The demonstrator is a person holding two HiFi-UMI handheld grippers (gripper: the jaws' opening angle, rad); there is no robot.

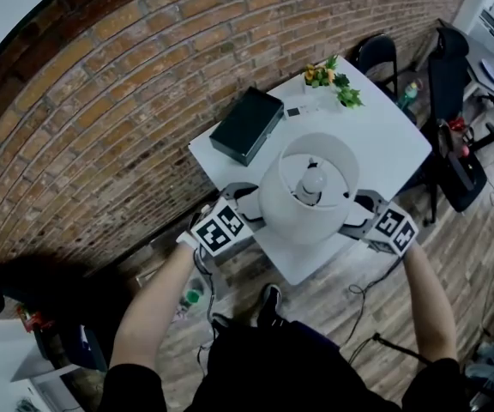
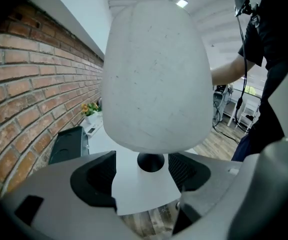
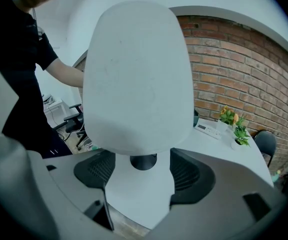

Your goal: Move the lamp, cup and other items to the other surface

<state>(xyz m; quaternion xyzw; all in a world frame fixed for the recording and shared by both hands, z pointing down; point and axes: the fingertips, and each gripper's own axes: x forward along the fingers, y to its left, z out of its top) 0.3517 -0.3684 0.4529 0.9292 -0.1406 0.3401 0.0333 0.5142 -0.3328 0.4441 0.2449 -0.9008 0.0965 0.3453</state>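
lamp shade [image 2: 156, 79] above left gripper [image 2: 144, 181]: matt white, faintly speckled, cloth-like | gripper body: grey matt plastic | pads [image 2: 96, 176]: black, ribbed, matt | stem [image 2: 150, 162] between the jaws: dark, glossy | table [image 1: 384, 136] beneath: smooth white | wall [image 2: 39, 79] to its left: rough red brick | floor [image 2: 216, 143] off right: wood planks, slight sheen

Bright, even light on the square white tabletop [image 1: 393, 136], nearly washed out, while the lower left corner below the red brick wall [image 1: 101, 93] sinks into heavy shadow. The head view's fisheye bows every brick course and blacks out the corners. Over in the left gripper view a ceiling light panel [image 2: 182, 3] flares and the matte white dome lampshade [image 2: 154, 74] greys softly at its edges. Close to the lenses, the left gripper's grey tongs [image 2: 143, 176] and the right gripper's grey tongs [image 3: 139, 176] go dim and blurred.
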